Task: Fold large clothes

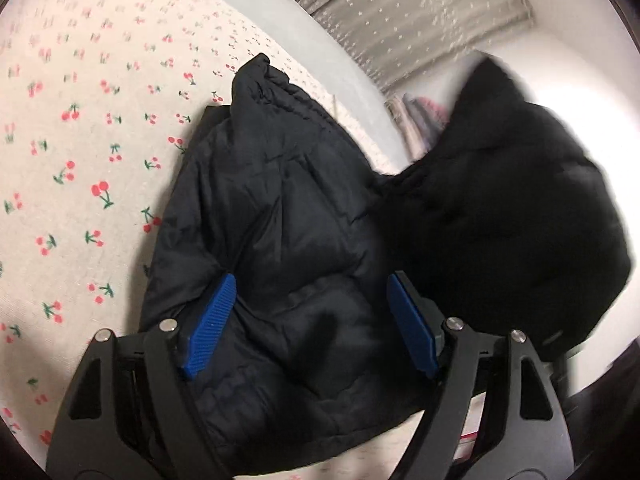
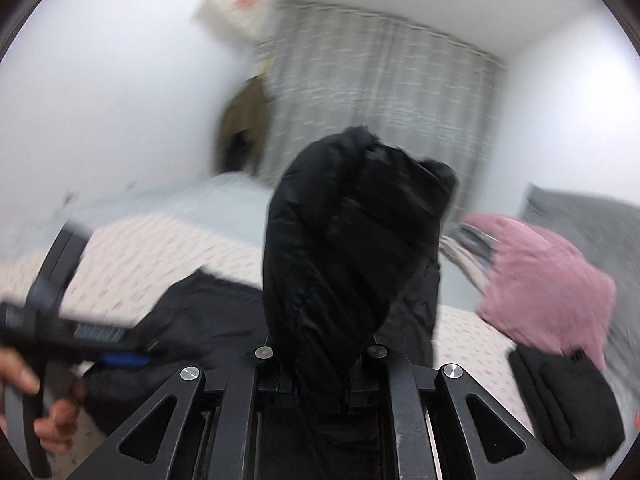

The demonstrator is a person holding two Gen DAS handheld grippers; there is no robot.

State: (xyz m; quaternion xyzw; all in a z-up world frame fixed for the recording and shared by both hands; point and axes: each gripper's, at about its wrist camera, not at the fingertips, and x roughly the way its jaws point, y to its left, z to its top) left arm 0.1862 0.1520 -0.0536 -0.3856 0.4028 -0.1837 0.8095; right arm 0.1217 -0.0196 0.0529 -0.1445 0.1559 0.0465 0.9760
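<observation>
A black puffer jacket (image 1: 280,208) lies on the cherry-print bed sheet (image 1: 80,184). My left gripper (image 1: 312,320) hovers over its near part, open wide, blue pads (image 1: 212,324) on either side of a padded fold without pinching it. The jacket's right part (image 1: 500,220) is lifted off the bed and blurred. In the right wrist view that lifted bunch (image 2: 348,240) stands straight up from my right gripper (image 2: 320,380), which is shut on it; the fabric hides the pads. The left gripper (image 2: 108,344) and the hand (image 2: 24,380) holding it show at the left edge.
A pink garment (image 2: 548,280) is heaped at the right of the bed, with a black bundle (image 2: 568,400) in front of it. Grey curtains (image 2: 380,92) hang behind the bed, an olive coat (image 2: 244,116) beside them. A grey blanket (image 1: 320,52) covers the far side.
</observation>
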